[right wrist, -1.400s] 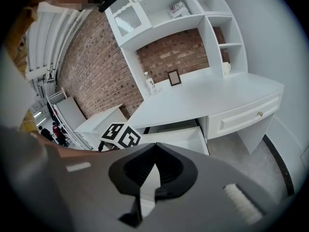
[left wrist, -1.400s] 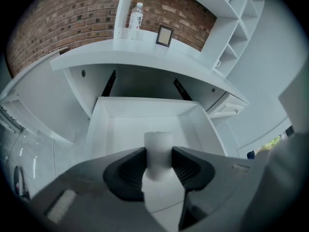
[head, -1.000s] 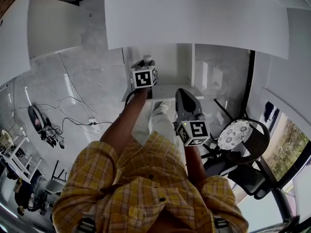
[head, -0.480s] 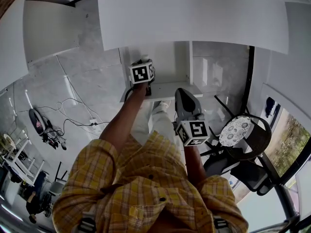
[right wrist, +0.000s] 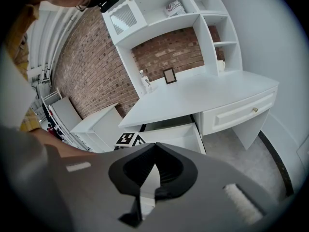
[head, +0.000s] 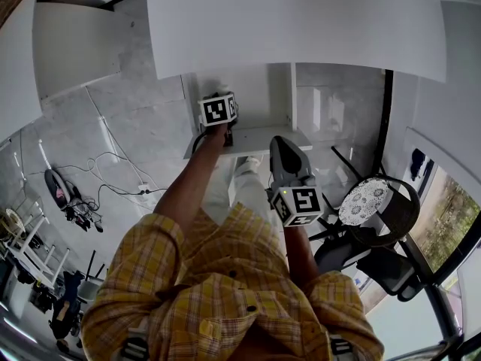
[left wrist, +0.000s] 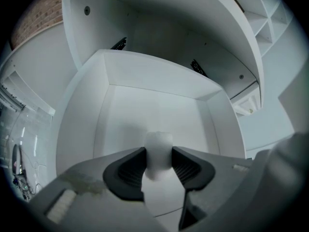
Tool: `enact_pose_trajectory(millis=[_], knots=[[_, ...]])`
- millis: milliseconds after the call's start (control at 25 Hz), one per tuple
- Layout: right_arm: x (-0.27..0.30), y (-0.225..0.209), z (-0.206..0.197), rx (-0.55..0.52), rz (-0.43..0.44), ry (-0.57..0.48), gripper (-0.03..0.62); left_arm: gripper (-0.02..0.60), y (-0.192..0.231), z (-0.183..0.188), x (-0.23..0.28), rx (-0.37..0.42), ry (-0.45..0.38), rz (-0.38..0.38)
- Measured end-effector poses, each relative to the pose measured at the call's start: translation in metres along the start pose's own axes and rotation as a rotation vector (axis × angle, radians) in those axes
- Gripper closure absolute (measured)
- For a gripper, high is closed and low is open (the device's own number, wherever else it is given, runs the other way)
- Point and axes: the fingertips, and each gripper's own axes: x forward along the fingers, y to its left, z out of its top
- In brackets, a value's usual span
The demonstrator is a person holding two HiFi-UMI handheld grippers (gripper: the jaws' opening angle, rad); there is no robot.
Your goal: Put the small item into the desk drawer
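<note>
A small white item [left wrist: 158, 153] is pinched between the dark pads of my left gripper [left wrist: 158, 167], which is shut on it. It hangs inside the open white desk drawer [left wrist: 120, 115], above the drawer's bare floor. In the head view the left gripper's marker cube [head: 218, 110] sits over the drawer [head: 259, 138] under the desk top [head: 301, 21] and hides the item. My right gripper [right wrist: 153, 174] is shut with nothing in it. It is held back from the drawer [right wrist: 176, 135], near the person's body.
A second desk drawer [right wrist: 236, 112] to the right is closed. On the desk top stand a picture frame [right wrist: 169, 75] and a bottle [right wrist: 145, 83], with shelves above. A patterned chair [head: 368, 205] stands at the right, and cables [head: 113, 179] lie on the floor at the left.
My left gripper has moved forward and lower into the drawer with the item; the item no longer shows above the cube in the head view. The right gripper has barely moved.
</note>
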Motion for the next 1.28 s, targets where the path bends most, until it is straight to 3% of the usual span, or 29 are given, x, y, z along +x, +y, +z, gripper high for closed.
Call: enact_pose_trajectory(millis=[600,1080,1280], knots=[[-0.008,0.006,0.002,-0.009,0.021,-0.025,0.595,0.383,-0.006,0.002,-0.016,-0.005,-0.034,-0.023],[-0.036,0.025,0.013,-0.043,0.070,-0.075,0.595,0.396,-0.021,0.004,-0.067,0.023,-0.114,-0.040],[-0.053,0.033,0.020,-0.064,0.081,-0.096,0.595,0.428,-0.035,0.007,-0.099,0.043,-0.169,-0.055]])
